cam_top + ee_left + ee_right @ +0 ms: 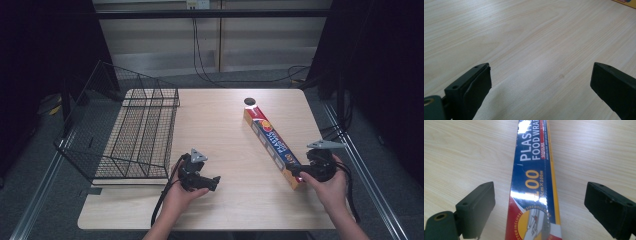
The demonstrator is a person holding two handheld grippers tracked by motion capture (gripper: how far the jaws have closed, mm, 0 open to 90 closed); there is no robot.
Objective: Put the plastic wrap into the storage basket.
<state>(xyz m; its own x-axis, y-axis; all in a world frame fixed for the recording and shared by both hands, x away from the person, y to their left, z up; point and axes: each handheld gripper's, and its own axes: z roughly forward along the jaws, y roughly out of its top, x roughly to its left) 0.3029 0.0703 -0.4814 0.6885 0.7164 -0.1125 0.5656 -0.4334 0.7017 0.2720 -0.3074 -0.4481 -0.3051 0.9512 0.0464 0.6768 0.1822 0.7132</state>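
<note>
Where right gripper (539,202) straddles, box (536,182) reads "FOOD WRAP"

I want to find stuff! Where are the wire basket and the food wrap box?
wire basket (107,152), high view, on its front mesh wall.
food wrap box (534,177), right gripper view, on its blue top face.

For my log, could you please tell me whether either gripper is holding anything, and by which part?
Nothing is held. The right gripper is open, its jaws either side of the long blue and yellow cardboard food wrap box without touching it. The left gripper is open over bare table.
</note>
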